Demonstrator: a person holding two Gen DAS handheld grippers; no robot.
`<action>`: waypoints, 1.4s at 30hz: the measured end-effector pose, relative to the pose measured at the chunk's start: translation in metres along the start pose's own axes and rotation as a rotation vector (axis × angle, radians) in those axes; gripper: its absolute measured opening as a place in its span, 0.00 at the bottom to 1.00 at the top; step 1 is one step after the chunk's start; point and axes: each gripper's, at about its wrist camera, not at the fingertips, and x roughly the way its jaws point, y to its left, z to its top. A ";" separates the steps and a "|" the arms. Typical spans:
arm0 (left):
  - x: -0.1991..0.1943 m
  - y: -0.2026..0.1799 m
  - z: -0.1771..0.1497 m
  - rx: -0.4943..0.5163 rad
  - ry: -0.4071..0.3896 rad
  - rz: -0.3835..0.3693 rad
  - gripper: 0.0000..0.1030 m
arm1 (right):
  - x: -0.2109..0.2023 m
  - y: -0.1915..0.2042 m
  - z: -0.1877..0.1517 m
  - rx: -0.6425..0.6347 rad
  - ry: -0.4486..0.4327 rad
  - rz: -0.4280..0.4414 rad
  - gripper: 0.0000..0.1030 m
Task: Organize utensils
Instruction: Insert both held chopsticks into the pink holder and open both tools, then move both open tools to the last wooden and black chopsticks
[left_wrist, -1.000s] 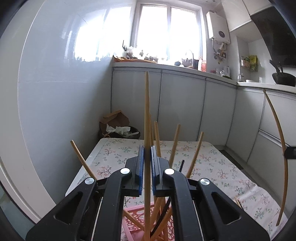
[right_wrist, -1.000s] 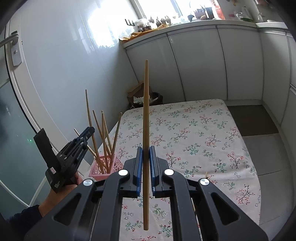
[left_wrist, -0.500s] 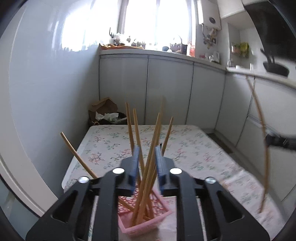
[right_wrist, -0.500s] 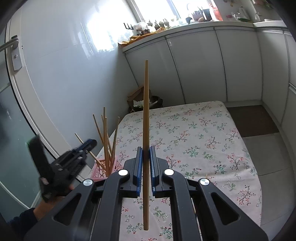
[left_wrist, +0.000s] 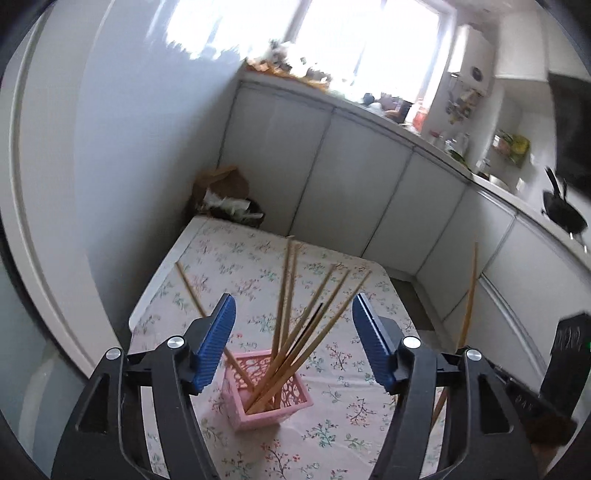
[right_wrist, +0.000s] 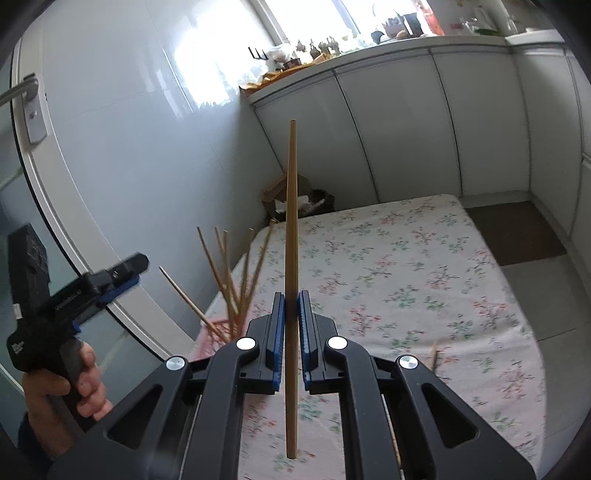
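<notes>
My left tongs (left_wrist: 291, 339) have just been opening, jaws now wide with nothing between them, and below them the pink basket (left_wrist: 266, 391) on the floral worktop (left_wrist: 332, 435) holds a fan of wooden chopsticks (left_wrist: 295, 332); that drop looks done. My right tongs (right_wrist: 291, 332) are clamped on one upright chopstick (right_wrist: 291, 229), well clear of the basket, so that one goes in next. Farther right on the cloth there's at least one more loose stick (right_wrist: 435, 356), too blurred to count.
</notes>
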 end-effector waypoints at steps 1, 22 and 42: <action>0.000 0.004 0.000 -0.022 0.010 -0.003 0.61 | 0.003 0.004 0.000 0.001 -0.009 -0.001 0.08; 0.002 0.059 0.015 -0.249 0.102 -0.006 0.65 | 0.121 0.053 -0.009 0.105 -0.160 -0.073 0.08; 0.001 0.051 0.017 -0.217 0.088 -0.021 0.65 | 0.101 0.060 -0.038 -0.041 -0.075 -0.075 0.16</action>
